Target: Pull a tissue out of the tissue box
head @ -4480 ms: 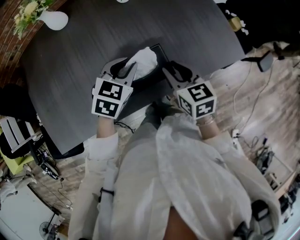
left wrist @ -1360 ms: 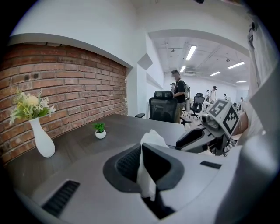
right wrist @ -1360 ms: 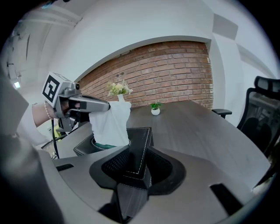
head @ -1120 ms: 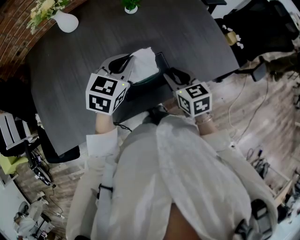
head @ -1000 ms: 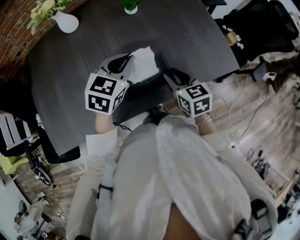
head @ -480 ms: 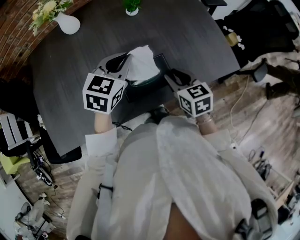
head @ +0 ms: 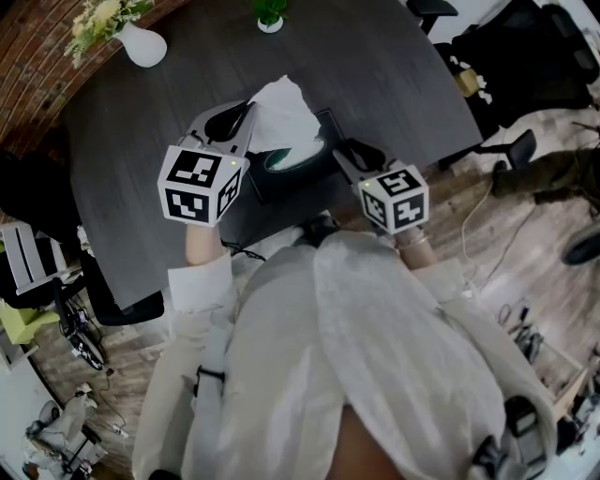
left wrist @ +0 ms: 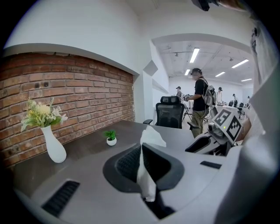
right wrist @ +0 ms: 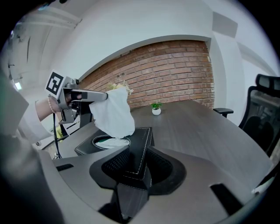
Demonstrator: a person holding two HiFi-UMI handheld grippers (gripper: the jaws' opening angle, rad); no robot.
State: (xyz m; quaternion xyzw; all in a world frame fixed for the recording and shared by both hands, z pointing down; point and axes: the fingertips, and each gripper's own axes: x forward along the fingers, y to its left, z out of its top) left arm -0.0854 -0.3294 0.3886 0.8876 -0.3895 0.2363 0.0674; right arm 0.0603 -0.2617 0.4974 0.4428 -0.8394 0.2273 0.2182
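On the dark table (head: 394,66), at twelve o'clock of the person, sits the black tissue box (head: 323,131). At nine o'clock of the box, the left gripper (head: 247,114) has its jaws pinched together on a white tissue (head: 281,111). That tissue hangs lifted over the box's oval opening. In the right gripper view its lower edge comes down just above the next tissue in the opening; whether the two touch, I cannot tell. At four o'clock of the box, the right gripper (head: 349,152) is clamped on the box's near corner, the stitched edge between its pads. A white vase (head: 145,47) of flowers stands at ten o'clock, well apart, and a small potted plant (head: 270,11) stands at twelve.
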